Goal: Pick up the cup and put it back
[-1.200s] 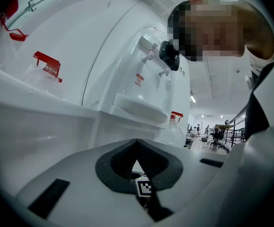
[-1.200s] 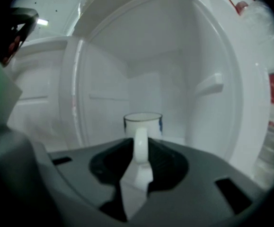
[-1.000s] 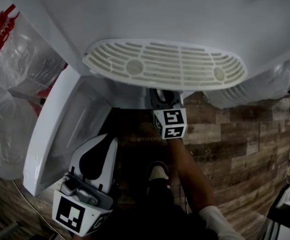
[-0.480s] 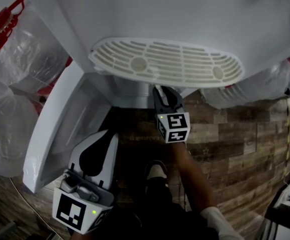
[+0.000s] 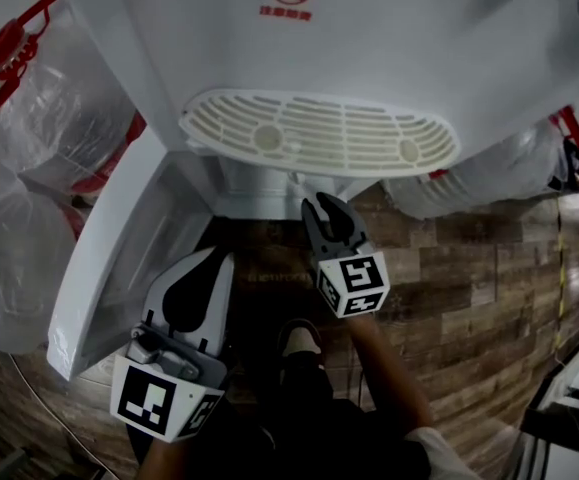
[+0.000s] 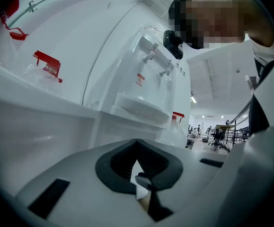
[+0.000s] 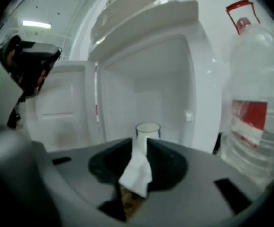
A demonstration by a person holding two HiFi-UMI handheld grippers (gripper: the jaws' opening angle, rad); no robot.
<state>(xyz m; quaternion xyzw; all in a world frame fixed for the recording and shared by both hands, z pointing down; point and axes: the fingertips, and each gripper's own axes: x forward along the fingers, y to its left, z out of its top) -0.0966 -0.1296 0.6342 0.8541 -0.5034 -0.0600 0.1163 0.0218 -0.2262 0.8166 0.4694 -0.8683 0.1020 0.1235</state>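
A white cup point(image 7: 147, 129) stands upright on the floor of the water dispenser's open lower cabinet point(image 7: 151, 93), straight ahead in the right gripper view. My right gripper point(image 7: 139, 143) hovers in front of the cabinet mouth, short of the cup, open with nothing between its jaws. In the head view the right gripper point(image 5: 321, 206) sits just under the drip tray point(image 5: 319, 133), which hides the cup. My left gripper point(image 5: 219, 260) is held low beside the open cabinet door point(image 5: 129, 238). Its jaws meet at the tips, and the left gripper point(image 6: 136, 142) holds nothing.
Large clear water bottles stand on both sides of the dispenser, one at the left point(image 5: 39, 98) and one at the right point(image 7: 255, 112). The dispenser's taps point(image 6: 151, 56) are above the tray. My shoe point(image 5: 297, 340) stands on the wood-pattern floor point(image 5: 469, 268).
My right gripper has drawn back out from under the drip tray toward me and risen, so both its jaws now show. The left gripper has stayed where it was.
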